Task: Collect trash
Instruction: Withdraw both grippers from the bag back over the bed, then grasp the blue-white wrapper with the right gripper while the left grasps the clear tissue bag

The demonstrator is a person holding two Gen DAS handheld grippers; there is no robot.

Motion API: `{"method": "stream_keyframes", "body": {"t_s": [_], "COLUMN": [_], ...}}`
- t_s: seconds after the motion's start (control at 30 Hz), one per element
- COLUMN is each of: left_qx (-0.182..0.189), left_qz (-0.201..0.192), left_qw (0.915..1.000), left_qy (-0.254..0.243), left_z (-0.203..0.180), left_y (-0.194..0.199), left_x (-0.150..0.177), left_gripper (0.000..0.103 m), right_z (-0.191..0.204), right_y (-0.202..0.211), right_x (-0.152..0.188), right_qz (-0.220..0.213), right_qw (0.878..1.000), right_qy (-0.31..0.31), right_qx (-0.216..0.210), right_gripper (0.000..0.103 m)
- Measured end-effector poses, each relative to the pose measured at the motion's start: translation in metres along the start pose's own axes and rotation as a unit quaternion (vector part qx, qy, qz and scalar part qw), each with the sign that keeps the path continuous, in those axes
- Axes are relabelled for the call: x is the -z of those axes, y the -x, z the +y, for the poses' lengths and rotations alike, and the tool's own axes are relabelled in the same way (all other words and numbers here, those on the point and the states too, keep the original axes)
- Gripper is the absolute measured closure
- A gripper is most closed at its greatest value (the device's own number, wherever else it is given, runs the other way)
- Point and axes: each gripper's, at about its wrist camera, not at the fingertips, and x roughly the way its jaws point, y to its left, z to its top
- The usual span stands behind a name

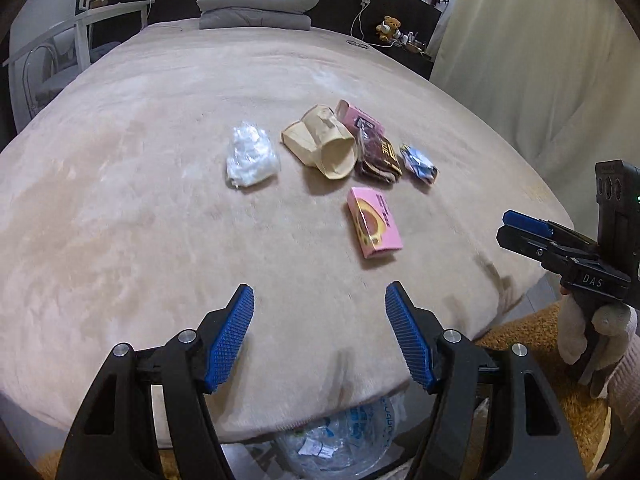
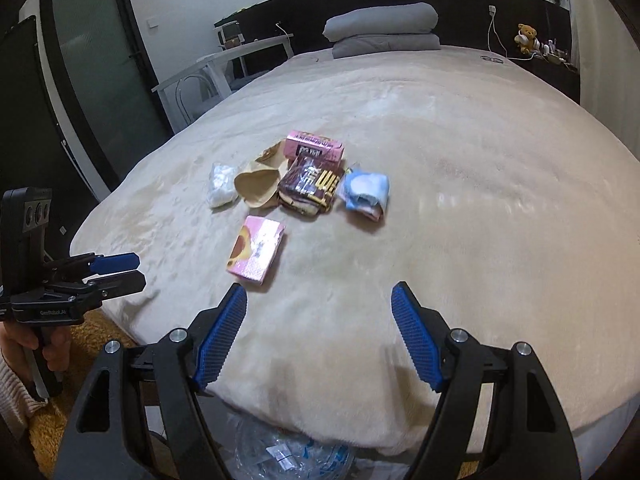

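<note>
Both grippers are hovering low in frame over the near edge of the bed (image 1: 140,200), nothing held. The left gripper (image 1: 319,334) is standing with its tongs wide apart; the right gripper (image 2: 319,334) is doing the same, empty. The trash is lying in a loose cluster at centre frame on the beige blanket: a near pink box (image 2: 257,249) sitting apart and closest, and behind it a crumpled clear plastic wad (image 1: 251,157), a tan paper bag (image 1: 320,142), a second pink box (image 2: 315,147), a brown wrapper (image 2: 310,190) and a blue packet (image 2: 366,192). The near box is likely light, thin card, stiff enough to pinch across its short sides but prone to crushing. The wrappers and plastic are probably slippery and limp, best taken at a bunched fold. The soft blanket is likely to give under the fingers. A clear plastic bag (image 1: 344,440) is showing at bottom centre, below the bed edge.
</note>
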Motion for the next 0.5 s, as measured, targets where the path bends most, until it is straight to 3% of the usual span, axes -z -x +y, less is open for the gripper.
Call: {"method": "stream_keyframes", "body": {"t_s": [0.27, 0.5], "left_qx": [-0.026, -0.036], "left_qz": [0.002, 0.018], "left_qw": [0.9997, 0.9991], "left_qy": [-0.001, 0.012], "left_z": [0.021, 0.041], "left_y": [-0.033, -0.066], "left_x": [-0.042, -0.074], "left_gripper": [0.036, 0.036], "right_z": [-0.023, -0.041], "right_y": [-0.037, -0.070], "right_x": [-0.033, -0.054], "right_qz": [0.006, 0.023], "right_qw": [1.000, 0.998], "right_qy": [-0.017, -0.049], "right_qx": [0.019, 0.011], "right_gripper": [0.029, 0.029]}}
